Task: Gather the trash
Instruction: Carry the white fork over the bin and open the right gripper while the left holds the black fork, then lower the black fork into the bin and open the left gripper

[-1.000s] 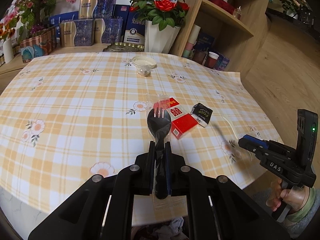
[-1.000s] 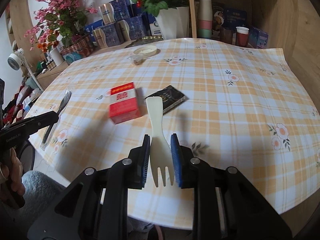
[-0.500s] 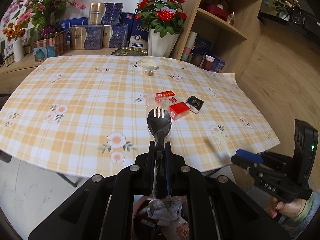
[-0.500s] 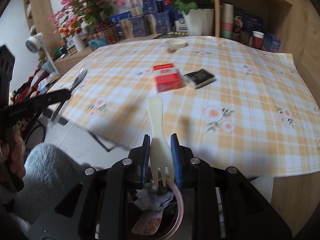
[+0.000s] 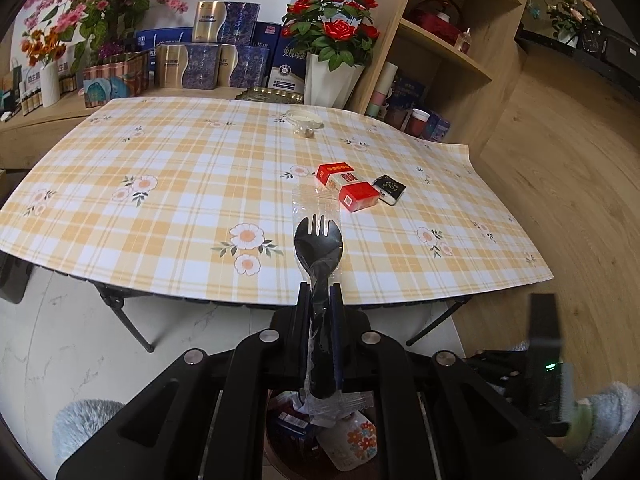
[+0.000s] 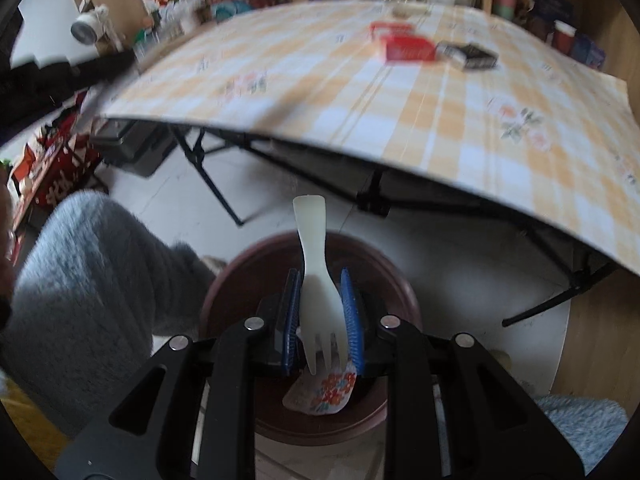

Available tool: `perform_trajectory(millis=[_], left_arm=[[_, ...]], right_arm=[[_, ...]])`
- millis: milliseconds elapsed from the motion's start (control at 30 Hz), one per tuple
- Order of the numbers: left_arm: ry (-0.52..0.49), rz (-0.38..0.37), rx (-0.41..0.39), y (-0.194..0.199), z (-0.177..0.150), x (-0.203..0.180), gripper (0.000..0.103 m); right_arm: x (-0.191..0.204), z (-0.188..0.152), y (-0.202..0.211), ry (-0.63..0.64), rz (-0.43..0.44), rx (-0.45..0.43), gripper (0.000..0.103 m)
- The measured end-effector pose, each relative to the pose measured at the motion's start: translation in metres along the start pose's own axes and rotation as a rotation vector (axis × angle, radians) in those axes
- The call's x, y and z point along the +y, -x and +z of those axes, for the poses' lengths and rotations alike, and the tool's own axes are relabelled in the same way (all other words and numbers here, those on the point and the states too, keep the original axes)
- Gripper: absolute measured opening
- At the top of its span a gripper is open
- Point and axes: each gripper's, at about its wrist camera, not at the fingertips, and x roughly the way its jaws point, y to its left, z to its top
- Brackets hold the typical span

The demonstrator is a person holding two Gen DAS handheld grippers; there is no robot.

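Observation:
My left gripper [image 5: 320,300] is shut on a black spork in a clear wrapper [image 5: 319,246], its head pointing at the table edge. Below its jaws lies the bin [image 5: 288,448] with crumpled trash in it. My right gripper [image 6: 322,296] is shut on a cream plastic fork [image 6: 314,276], handle pointing forward, held right above the dark red bin [image 6: 232,280], which holds a flowered wrapper [image 6: 324,394]. On the checked tablecloth [image 5: 180,184] lie a red box [image 5: 348,190] and a black box [image 5: 389,189]. The right gripper's body [image 5: 544,364] shows blurred at the lower right of the left wrist view.
The folding table's black legs [image 6: 208,176] stand just behind the bin. A person's fuzzy grey sleeve [image 6: 88,280] is left of the bin. A small dish [image 5: 306,118] sits at the table's far side, with flower vases, boxes and a wooden shelf [image 5: 444,52] behind.
Both grippers pulled back off the table toward the floor. The right one dropped and tilted down until the bin filled its view. Both kept their grip.

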Motion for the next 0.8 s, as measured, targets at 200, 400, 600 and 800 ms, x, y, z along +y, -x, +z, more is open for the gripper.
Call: perform_trajectory(millis=[200,400,600,800], left_arm=[[0.0,0.001,0.001,0.001,-0.005,0.002,0.01],[-0.009,-0.007,0.007,0.0,-0.01,0.0,0.01],[-0.02,-0.012,0.01,-0.001,-0.009,-0.002,0.01],[-0.038,-0.034,0.015,-0.002,-0.012,-0.006,0.01]], right_arm=[[-0.005,-0.009,-0.028,-0.032,-0.005,0.072,0.024],[-0.006,-0.012,-0.042,-0.038,-0.002,0.107,0.026],[-0.012,-0.004,-0.011,-0.056,-0.012,0.006,0.067],[-0.018,0.008,0.041,-0.015,-0.122,-0.211,0.095]])
